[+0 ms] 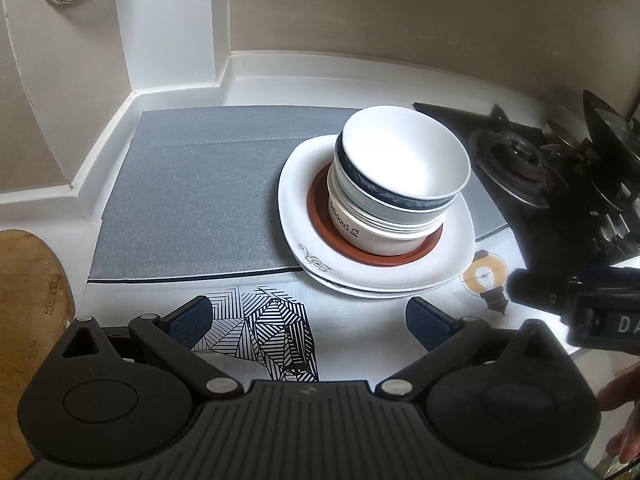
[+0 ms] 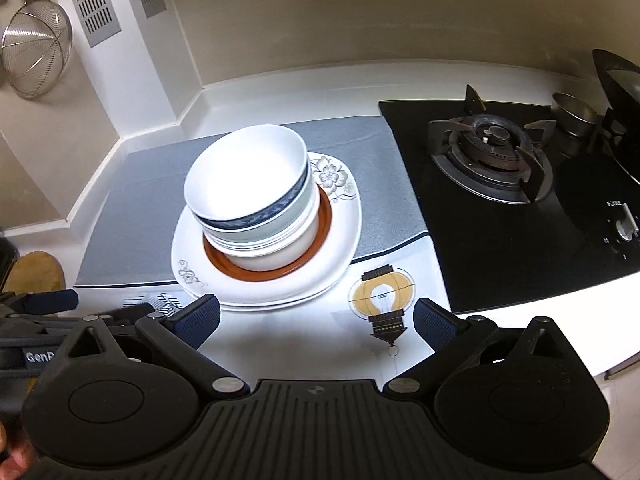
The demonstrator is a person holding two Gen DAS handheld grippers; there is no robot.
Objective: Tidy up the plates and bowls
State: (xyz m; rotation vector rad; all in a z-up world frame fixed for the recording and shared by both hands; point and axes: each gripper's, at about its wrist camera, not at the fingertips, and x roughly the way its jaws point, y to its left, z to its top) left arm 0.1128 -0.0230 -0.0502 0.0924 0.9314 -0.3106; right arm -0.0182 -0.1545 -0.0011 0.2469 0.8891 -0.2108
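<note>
A stack of nested bowls (image 1: 400, 172) stands on a small brown plate (image 1: 320, 216), which lies on stacked white square plates (image 1: 296, 188) with a floral print. The top bowl is white with a blue band; the bottom one reads "Delicious". The same bowl stack (image 2: 248, 192), brown plate (image 2: 326, 216) and white plates (image 2: 344, 232) show in the right wrist view. My left gripper (image 1: 308, 322) is open and empty, a little in front of the plates. My right gripper (image 2: 316, 322) is open and empty, also in front of them.
The dishes rest on a grey mat (image 1: 192, 200) on a white counter. A black gas stove (image 2: 500, 184) lies to the right, a wooden board (image 1: 28, 300) to the left. A wire strainer (image 2: 36, 52) hangs on the wall. The right gripper's body (image 1: 580, 308) shows at the right.
</note>
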